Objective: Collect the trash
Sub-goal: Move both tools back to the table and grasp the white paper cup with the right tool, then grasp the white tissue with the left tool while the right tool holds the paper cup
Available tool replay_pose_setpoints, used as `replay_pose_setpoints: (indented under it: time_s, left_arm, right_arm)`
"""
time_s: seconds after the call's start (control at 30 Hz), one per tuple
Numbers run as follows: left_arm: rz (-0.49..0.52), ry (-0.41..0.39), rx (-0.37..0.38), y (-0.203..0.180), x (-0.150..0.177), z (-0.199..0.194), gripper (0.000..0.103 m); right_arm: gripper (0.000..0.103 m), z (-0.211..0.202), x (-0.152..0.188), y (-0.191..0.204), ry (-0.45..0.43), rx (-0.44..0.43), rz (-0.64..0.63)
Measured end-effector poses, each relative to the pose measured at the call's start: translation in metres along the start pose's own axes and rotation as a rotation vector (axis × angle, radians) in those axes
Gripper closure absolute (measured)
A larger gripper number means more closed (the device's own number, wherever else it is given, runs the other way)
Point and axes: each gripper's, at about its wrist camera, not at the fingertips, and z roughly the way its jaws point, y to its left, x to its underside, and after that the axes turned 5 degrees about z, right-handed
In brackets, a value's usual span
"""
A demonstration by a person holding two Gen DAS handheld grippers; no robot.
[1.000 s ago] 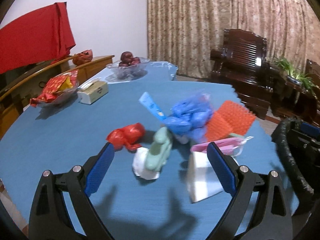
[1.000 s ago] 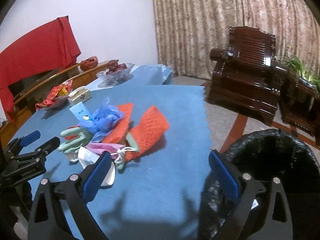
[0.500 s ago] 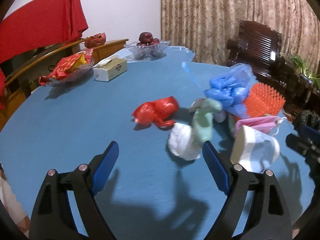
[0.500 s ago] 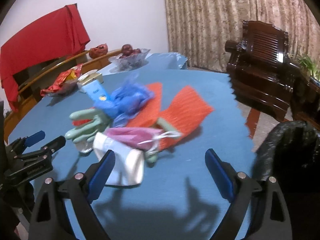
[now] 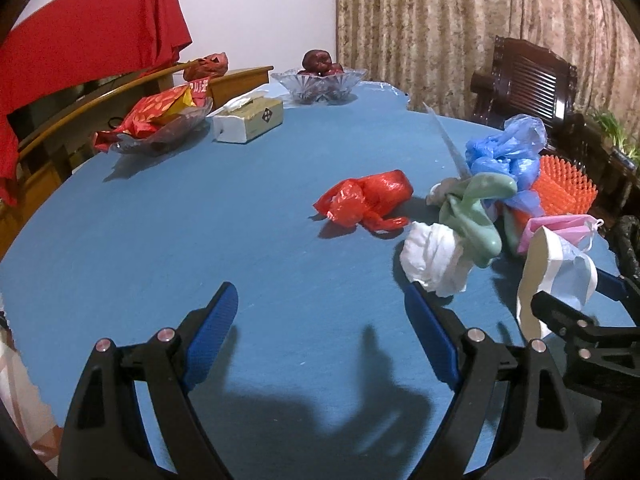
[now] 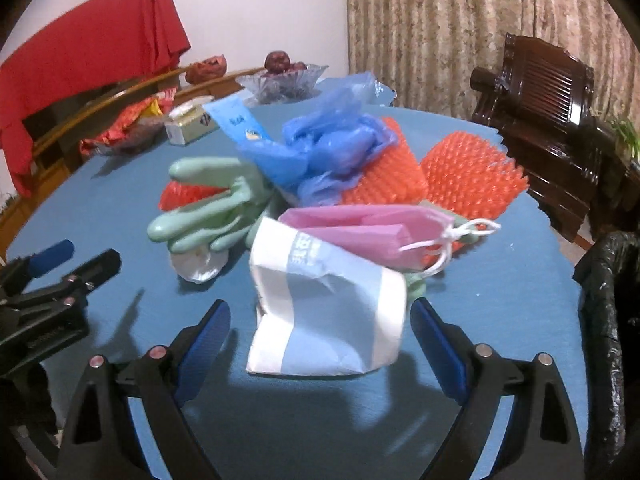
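Tabletop (image 6: 500, 280) pouch (image 6: 328, 312) between right gripper (image 6: 320, 336) fingers

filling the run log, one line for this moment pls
left hand-held gripper: open, empty | right hand-held gripper: open, astride white-blue bag | bin: right

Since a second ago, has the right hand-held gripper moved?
Yes. The right hand-held gripper has closed in on the trash pile: the white-and-blue paper bag, earlier beyond its left finger, now sits between its open fingers.
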Motion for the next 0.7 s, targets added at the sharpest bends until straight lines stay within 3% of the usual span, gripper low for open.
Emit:
replay_pose_setpoints:
  time_s: [0.13,0.23,0.5,0.7]
  left_arm:
    - [0.007,0.004,0.01,0.001,0.001,0.004,0.02]
    - [0.015,0.006,0.022,-0.004,0.001,0.005,0.02]
    - [0.027,0.022,0.07,-0.026,0.001,0.009,0.02]
    - [0.037,0.021,0.097,-0.044,-0.004,0.014,0.02]
  right_arm:
    - [0.015,0.007,0.003,-0.001,0.038,0.011,-0.006]
    - [0.031,0.01,0.007,-0.004,0.072,-0.01,-0.005]
    - [0.033,-0.007,0.01,-0.029,0.073,-0.035,0.035]
    - [0.032,-0.024,0.007,-0.059,0.048,0.011,0.067]
